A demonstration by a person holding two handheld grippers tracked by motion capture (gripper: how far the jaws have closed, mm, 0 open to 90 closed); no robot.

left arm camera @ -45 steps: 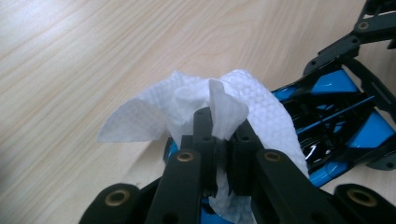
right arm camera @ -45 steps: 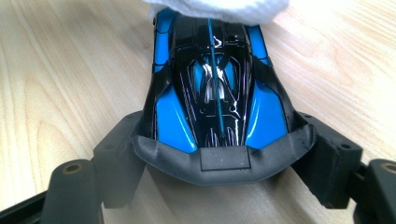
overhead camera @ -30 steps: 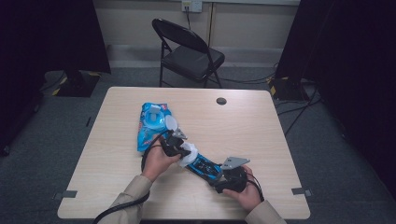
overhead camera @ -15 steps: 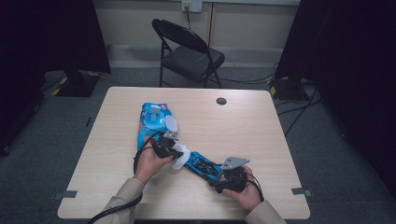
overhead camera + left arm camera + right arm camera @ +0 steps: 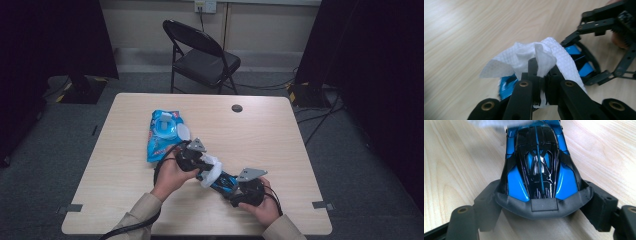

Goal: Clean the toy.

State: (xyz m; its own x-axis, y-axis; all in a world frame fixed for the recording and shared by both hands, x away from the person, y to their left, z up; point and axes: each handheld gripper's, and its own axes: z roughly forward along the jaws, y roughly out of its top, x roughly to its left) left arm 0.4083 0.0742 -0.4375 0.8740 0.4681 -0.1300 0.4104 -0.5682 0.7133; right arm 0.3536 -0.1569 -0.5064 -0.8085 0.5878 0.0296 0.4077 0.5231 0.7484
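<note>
- The light wooden table [image 5: 280,145] bears a blue plastic wet-wipe pack [image 5: 164,134], which lies beyond the left gripper [image 5: 205,170], its lid open.
- The glossy blue-and-black toy car [image 5: 540,167] sits between the right gripper [image 5: 541,206] jaws, which clamp its sides wide.
- The white textured wipe [image 5: 534,56] is pinched in the left fingers [image 5: 533,65], nearly closed, draped over the car's far end.
- Since a second ago that hand has slid the wipe along the body toward the right gripper; the wiping looks under way.
</note>
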